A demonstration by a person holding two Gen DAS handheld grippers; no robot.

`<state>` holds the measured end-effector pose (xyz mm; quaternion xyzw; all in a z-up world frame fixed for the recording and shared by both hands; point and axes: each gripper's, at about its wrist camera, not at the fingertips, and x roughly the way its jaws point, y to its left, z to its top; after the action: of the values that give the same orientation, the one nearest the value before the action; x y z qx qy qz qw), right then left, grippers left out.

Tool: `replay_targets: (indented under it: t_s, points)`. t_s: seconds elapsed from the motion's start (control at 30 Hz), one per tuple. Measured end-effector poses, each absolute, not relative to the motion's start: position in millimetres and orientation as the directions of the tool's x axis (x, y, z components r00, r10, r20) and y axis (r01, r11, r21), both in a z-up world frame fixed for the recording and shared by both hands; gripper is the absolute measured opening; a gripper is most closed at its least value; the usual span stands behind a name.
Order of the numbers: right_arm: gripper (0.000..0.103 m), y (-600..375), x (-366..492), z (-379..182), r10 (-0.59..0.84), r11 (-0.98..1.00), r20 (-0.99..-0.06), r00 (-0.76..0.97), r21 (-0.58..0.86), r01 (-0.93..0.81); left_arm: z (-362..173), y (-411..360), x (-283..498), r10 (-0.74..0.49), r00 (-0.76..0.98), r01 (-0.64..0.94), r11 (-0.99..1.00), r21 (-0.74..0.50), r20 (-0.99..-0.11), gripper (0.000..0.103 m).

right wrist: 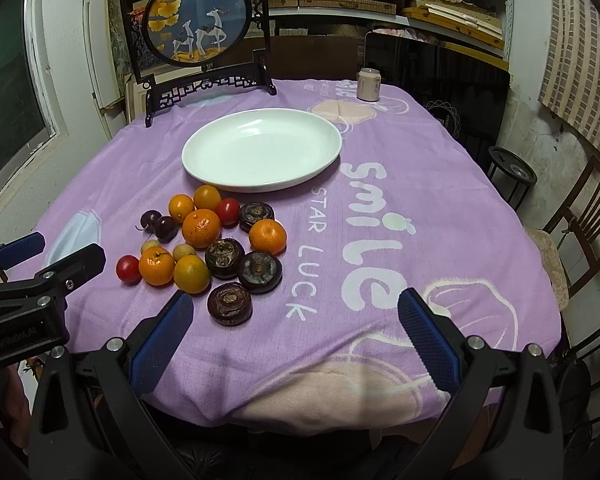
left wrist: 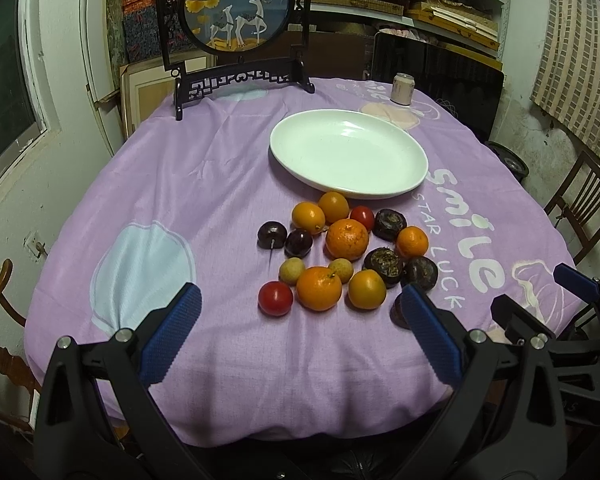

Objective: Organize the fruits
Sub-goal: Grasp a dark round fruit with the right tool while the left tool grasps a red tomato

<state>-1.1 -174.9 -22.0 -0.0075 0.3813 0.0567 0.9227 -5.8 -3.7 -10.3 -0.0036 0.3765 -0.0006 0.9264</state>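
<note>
White plate [right wrist: 260,152] is bare, fruit pile [right wrist: 208,248] just in front of it. Your left gripper [left wrist: 300,312] and right gripper [right wrist: 296,320] both gape, holding nothing; grab one first.

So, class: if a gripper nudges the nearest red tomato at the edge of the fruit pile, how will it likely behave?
The red tomato looks round and glossy, so it would probably roll on the purple cloth and may slip between pads. It touches the orange mandarin, so a push would likely jostle that too. Its skin looks thin; a gentle grip seems wise.
</note>
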Motion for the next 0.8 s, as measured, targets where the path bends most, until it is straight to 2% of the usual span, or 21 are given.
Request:
replay_targets:
  t_s: [0.17, 0.37, 0.4, 0.43, 0.47, 0.5, 0.63, 0.67, 0.7, 0.73, 0.8]
  points:
    - [0.102, -173, 3, -28, 0.117, 0.991, -0.721, 0.683, 0.035, -0.132, -23, 14, 6, 0.032, 0.709, -0.04, 0.999, 0.005, -0.705, 0.101]
    - [0.102, -156, 14, -55, 0.286, 0.946, -0.743, 0.605, 0.118, -0.302, -47, 69, 6, 0.139, 0.655, -0.196, 0.98, 0.011, -0.743, 0.101]
    - [0.094, -152, 16, -60, 0.313, 0.936, -0.742, 0.592, 0.135, -0.325, -51, 76, 6, 0.137, 0.643, -0.21, 0.978, -0.001, -0.753, 0.101]
    - [0.081, -148, 19, -64, 0.336, 0.927, -0.741, 0.582, 0.152, -0.342, -56, 81, 4, 0.134, 0.632, -0.223, 0.975, -0.013, -0.763, 0.101]
    - [0.076, -145, 25, -70, 0.349, 0.922, -0.748, 0.565, 0.167, -0.349, -59, 86, 4, 0.13, 0.626, -0.229, 0.973, -0.022, -0.769, 0.101]
    - [0.071, -142, 29, -75, 0.348, 0.922, -0.759, 0.55, 0.172, -0.347, -62, 89, 2, 0.125, 0.619, -0.234, 0.972, -0.03, -0.775, 0.101]
    - [0.069, -135, 48, -101, 0.319, 0.93, -0.796, 0.514, 0.158, -0.332, -68, 89, 0, 0.103, 0.608, -0.218, 0.975, -0.041, -0.787, 0.101]
    - [0.06, -134, 48, -100, 0.311, 0.932, -0.78, 0.543, 0.141, -0.333, -70, 90, 2, 0.094, 0.606, -0.211, 0.976, -0.046, -0.79, 0.101]
    - [0.045, -134, 49, -101, 0.295, 0.937, -0.778, 0.554, 0.124, -0.325, -72, 89, 5, 0.083, 0.602, -0.201, 0.978, -0.05, -0.794, 0.101]
    - [0.039, -134, 51, -101, 0.3, 0.936, -0.776, 0.555, 0.127, -0.329, -74, 86, 6, 0.073, 0.598, -0.189, 0.981, -0.051, -0.798, 0.101]
    - [0.039, -138, 49, -99, 0.313, 0.933, -0.776, 0.547, 0.142, -0.332, -80, 80, 14, 0.049, 0.595, -0.155, 0.986, -0.055, -0.802, 0.101]
